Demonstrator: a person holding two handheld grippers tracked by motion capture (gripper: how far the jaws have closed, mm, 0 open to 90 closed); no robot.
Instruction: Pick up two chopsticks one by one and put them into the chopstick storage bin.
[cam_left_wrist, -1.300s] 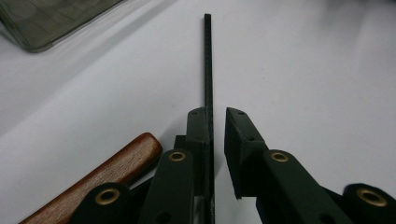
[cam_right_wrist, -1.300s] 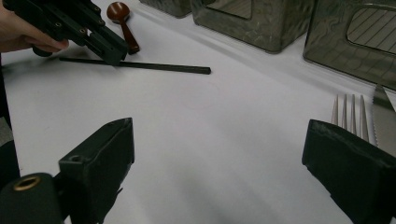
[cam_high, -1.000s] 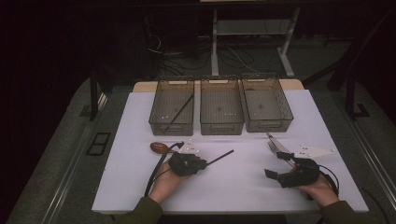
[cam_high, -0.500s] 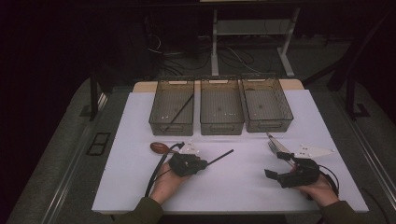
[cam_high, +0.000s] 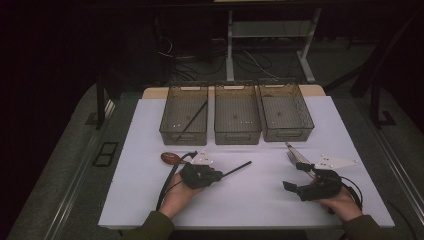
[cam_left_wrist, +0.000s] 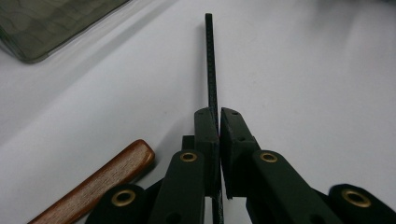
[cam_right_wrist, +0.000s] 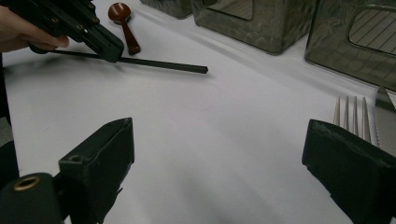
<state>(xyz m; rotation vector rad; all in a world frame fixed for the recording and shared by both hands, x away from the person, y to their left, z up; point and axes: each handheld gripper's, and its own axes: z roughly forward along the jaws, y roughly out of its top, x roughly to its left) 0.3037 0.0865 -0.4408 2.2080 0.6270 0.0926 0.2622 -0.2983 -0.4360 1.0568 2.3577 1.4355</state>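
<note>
We see a thin black chopstick (cam_left_wrist: 212, 70), straight and matte, clamped in our left gripper (cam_left_wrist: 218, 116) low over the white tabletop (cam_high: 250, 200), near a wooden spoon (cam_high: 170, 158). Our right gripper (cam_right_wrist: 219, 154) rests with jaws wide, holding nothing, beside a fork (cam_right_wrist: 353, 116). Three grey bins (cam_high: 237, 120) stand behind; the room is dark.

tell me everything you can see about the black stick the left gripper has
The black stick is long, thin, straight and dark, likely a chopstick, with fine ridges along one side and a squared end. It lies low over the white table, pointing toward the bins. The left gripper is shut on it near one end.
</note>
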